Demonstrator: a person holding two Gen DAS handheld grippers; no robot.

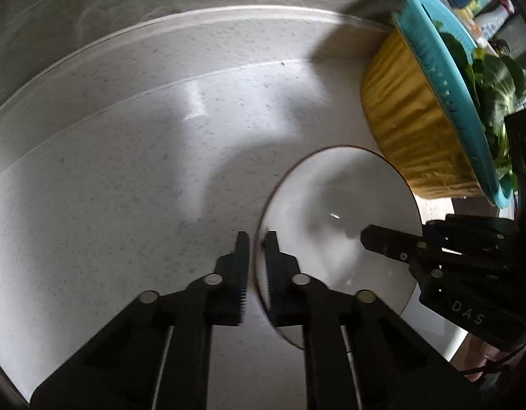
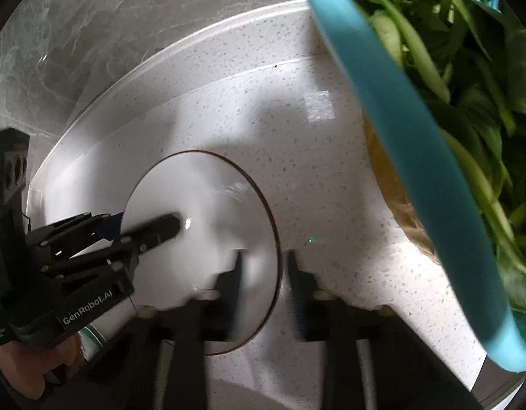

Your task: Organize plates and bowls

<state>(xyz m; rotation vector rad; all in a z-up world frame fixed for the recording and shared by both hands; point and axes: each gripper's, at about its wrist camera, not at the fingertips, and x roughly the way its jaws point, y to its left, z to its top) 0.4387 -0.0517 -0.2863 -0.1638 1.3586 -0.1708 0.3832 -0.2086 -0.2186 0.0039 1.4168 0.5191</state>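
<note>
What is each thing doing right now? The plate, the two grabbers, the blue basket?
White plate: flat on the counter, empty, pinched at both edges.
Left gripper: shut on the plate's rim.
Right gripper: shut on the opposite rim.
Blue colander: full of greens.

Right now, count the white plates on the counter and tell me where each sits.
1. The white plate lies flat on the speckled counter, beside the yellow basket, its rim between both hand-held grippers' fingers. Others may be out of view.

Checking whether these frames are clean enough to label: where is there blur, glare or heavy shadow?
Left wrist view: sharp on the left tool and plate, a glint mid-plate, shadows across the counter. Right wrist view: right tool smeared by motion blur, colander soft and close.
</note>
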